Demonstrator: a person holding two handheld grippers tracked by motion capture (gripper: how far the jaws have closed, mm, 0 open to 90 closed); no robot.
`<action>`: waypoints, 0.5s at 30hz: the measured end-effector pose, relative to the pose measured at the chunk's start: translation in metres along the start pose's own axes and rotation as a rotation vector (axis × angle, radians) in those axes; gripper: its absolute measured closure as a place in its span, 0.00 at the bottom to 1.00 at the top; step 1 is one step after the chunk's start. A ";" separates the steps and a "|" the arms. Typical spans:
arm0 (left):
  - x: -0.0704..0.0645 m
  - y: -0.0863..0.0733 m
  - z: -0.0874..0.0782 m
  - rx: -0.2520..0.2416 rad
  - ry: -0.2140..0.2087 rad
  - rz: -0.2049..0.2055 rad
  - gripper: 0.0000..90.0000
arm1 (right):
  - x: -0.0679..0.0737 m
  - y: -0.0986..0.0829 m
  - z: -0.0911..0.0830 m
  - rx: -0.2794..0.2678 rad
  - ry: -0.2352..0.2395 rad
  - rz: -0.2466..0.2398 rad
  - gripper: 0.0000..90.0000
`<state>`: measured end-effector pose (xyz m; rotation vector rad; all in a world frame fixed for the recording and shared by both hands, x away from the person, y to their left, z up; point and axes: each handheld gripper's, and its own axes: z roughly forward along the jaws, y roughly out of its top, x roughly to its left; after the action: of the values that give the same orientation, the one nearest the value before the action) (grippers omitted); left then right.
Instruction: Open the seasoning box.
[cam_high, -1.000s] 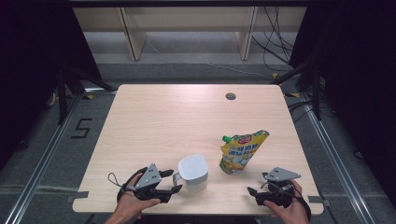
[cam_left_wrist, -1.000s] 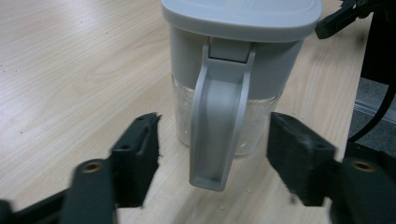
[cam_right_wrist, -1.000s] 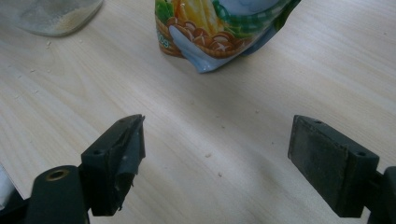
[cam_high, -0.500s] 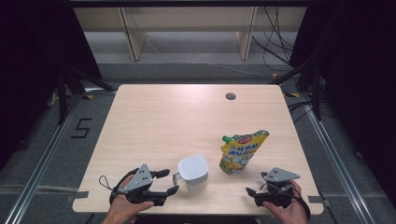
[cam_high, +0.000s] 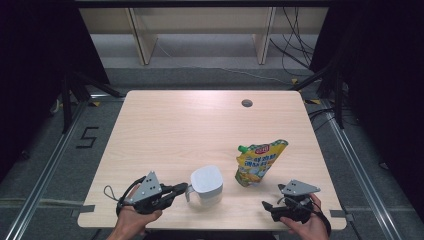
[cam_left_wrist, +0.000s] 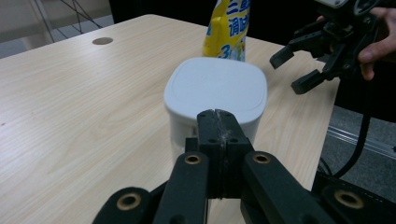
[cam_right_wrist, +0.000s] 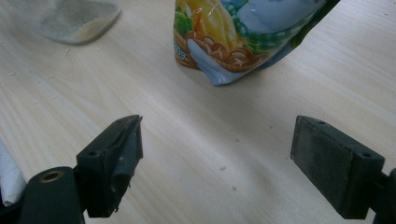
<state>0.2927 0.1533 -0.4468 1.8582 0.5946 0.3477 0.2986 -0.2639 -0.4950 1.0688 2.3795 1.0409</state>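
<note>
- Now our left hand-held gripper (cam_high: 179, 190) is shut tight on the handle of the white jug (cam_high: 207, 184), near the surface's (cam_high: 190, 130) front edge.
- Our right hand-held gripper (cam_right_wrist: 217, 163) is wide open, holding nothing; the yellow pouch (cam_high: 260, 161) stands just ahead of it.

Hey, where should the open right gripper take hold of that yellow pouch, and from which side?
Probably by its lower body, coming from the near side. The yellow pouch stands upright and flat-sided, its broad face towards the right gripper, whose jaws stand wide open.

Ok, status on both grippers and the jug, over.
Left gripper shut at the white jug. Right gripper open, short of the yellow pouch. Nothing between them.
</note>
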 end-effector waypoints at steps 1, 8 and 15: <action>-0.001 0.002 0.001 0.005 -0.002 0.006 0.99 | 0.000 0.000 0.000 0.001 0.000 0.000 0.20; -0.003 0.018 0.011 -0.004 -0.012 0.019 0.99 | 0.000 0.000 0.000 0.003 0.005 0.006 0.20; -0.001 0.021 0.023 0.018 -0.014 0.020 0.99 | 0.000 0.000 0.000 0.000 0.008 0.003 0.21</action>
<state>0.3083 0.1287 -0.4359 1.8840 0.5717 0.3437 0.2986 -0.2636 -0.4953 1.0709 2.3846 1.0480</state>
